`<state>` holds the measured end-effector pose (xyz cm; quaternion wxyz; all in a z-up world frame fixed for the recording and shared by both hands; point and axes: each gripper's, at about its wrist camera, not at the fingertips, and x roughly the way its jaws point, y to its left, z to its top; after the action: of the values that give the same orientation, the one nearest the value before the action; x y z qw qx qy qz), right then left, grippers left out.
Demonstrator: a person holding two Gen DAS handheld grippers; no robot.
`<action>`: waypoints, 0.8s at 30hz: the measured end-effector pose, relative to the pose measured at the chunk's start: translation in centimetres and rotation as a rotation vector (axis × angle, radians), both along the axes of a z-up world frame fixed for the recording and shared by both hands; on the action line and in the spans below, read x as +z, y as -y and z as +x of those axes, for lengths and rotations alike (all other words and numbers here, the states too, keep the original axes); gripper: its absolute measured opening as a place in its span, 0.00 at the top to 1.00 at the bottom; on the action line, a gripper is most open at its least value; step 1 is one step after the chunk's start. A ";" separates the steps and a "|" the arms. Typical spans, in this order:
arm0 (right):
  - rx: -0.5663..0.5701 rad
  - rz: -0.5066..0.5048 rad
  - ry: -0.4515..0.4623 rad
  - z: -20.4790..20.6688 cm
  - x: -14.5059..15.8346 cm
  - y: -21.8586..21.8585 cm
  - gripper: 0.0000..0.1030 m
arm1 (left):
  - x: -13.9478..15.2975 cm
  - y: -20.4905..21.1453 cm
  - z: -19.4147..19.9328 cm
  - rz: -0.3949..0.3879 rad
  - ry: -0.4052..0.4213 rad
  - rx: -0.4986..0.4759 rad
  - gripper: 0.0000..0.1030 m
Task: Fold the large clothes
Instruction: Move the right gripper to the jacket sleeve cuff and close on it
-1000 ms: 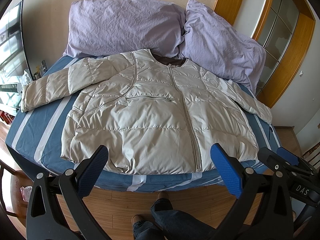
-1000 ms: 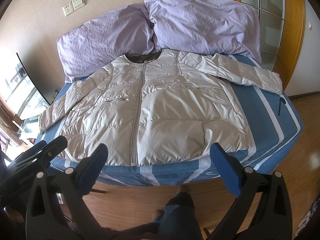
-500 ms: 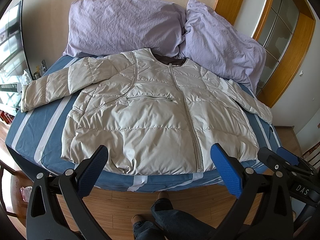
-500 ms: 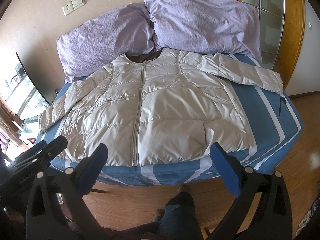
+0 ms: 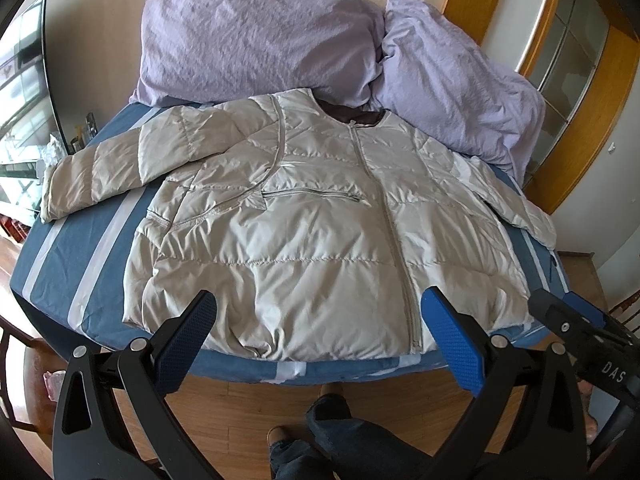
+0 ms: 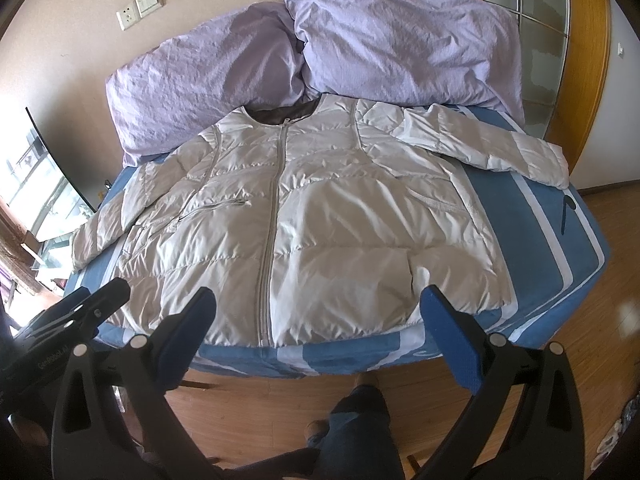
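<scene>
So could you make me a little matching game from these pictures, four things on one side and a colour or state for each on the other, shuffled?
Things:
1. jacket
2. pillows
3. bedsheet
4. left tongs

Descriptions:
A. lilac, propped against the wall
B. open, holding nothing
C. beige, spread flat, zipped up
D. blue with white stripes

Pairs: 1-C, 2-A, 3-D, 4-B

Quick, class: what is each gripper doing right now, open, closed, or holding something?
Left gripper: open, holding nothing, short of the jacket.
Right gripper: open, holding nothing.
</scene>
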<state>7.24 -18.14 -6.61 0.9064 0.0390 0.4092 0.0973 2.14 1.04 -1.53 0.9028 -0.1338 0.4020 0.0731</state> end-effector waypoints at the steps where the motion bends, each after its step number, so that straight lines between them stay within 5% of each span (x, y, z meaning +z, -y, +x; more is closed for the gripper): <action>1: 0.001 -0.003 -0.001 0.5 0.0 0.1 0.02 | -0.2 -0.1 0.3 0.008 -0.004 0.003 0.01; 24: -0.037 -0.051 -0.076 13.2 -1.4 1.8 0.02 | -3.2 -1.2 12.4 0.081 -0.117 0.023 0.01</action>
<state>20.44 -19.95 -8.04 0.8926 0.0271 0.4448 0.0685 14.50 2.19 -4.78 0.8817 -0.0971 0.4490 0.1074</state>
